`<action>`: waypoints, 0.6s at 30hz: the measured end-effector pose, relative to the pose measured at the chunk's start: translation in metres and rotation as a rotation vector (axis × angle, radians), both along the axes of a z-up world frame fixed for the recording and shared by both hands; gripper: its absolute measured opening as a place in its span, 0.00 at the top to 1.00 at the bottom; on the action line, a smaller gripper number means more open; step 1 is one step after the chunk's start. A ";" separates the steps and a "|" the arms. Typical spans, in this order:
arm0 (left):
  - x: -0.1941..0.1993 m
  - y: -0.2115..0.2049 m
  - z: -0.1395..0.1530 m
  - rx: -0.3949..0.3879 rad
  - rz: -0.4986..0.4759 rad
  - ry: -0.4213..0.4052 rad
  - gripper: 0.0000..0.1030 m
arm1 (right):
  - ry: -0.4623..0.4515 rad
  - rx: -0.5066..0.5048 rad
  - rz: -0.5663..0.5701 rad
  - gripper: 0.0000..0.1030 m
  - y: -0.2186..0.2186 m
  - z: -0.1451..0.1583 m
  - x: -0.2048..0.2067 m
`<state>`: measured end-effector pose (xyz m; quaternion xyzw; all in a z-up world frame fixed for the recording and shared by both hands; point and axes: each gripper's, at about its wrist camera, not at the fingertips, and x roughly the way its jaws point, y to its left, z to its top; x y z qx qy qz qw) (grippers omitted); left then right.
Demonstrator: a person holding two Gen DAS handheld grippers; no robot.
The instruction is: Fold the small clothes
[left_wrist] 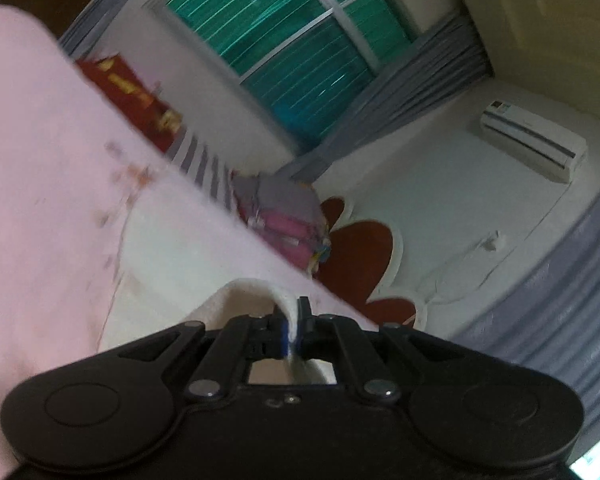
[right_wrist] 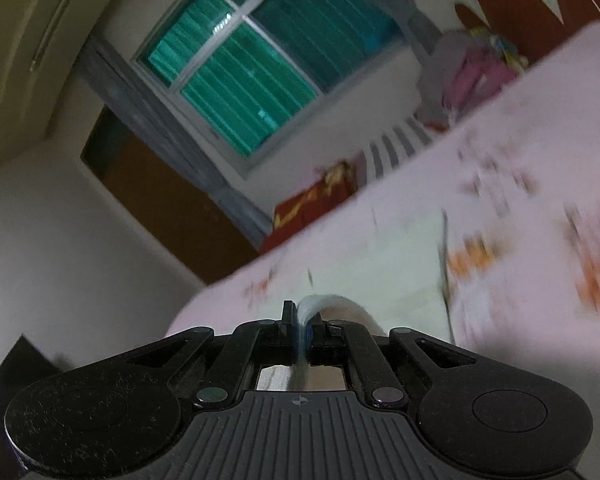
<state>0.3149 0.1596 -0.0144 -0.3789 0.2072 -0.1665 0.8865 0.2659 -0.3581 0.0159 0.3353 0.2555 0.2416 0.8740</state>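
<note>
Left gripper (left_wrist: 291,328) clamped on a fold of white cloth (left_wrist: 252,292); thin edge pinched between the pads, rest bulging out ahead of the fingers. Right gripper (right_wrist: 302,330) likewise closed on a fold of the same pale cloth (right_wrist: 332,306), a strand trailing back through the jaws. Cloth held off the bed (left_wrist: 40,160), which runs pink with small orange prints below and ahead. Both views tilted and blurred; window (left_wrist: 284,52) and curtain (left_wrist: 420,80) beyond, pile of clothes (left_wrist: 288,216) at the bed's far edge.

Step in hand, probably: lifting the garment by two points to spread or fold it.

Risks from here:
- Shallow bite on both sides; a quick swing could pull the edge free.
- Uneven height between hands would skew the fold line.
- Possibly more than one layer pinched, cannot tell; would leave the cloth bunched when laid down.
- Hanging part hidden below the grippers; could drag on the bed and crease.
</note>
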 end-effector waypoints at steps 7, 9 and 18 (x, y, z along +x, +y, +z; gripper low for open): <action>0.114 0.004 -0.043 -0.003 -0.003 0.132 0.97 | 0.081 0.010 -0.063 0.97 0.011 -0.011 0.137; 0.140 0.009 -0.073 0.000 -0.010 0.211 0.97 | 0.152 0.022 -0.074 0.97 0.015 -0.037 0.171; 0.199 0.022 -0.124 -0.059 -0.048 0.291 0.89 | 0.328 0.064 -0.088 0.97 0.012 -0.129 0.235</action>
